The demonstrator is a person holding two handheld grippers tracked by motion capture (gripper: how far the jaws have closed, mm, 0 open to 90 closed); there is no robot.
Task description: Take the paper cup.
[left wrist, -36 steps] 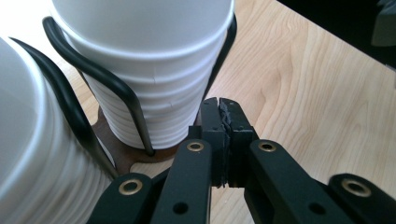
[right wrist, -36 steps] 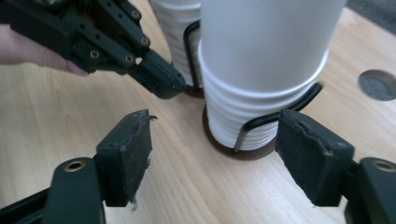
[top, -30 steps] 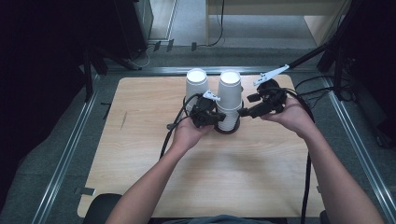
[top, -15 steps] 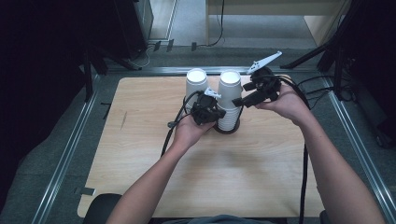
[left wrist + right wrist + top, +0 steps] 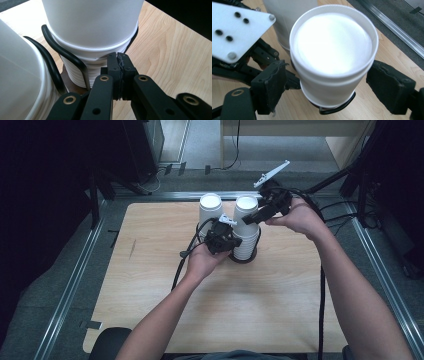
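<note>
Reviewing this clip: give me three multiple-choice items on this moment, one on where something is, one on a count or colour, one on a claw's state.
1. Where do the cup stacks stand?
A. near the table's far edge
B. at the near edge
C. on the floor

2. How many white cup stacks are there?
A. one
B. two
C. four

3. How is the right claw?
A. shut on a cable
B. lying on the table
C. open around a cup

Key: 1 A, the left cup stack and right cup stack stand toward the far edge of the table. 2 B, two white stacks stand side by side. 3 C, the right claw has its jaws spread either side of the top cup, apart from it; the left claw is shut.
</note>
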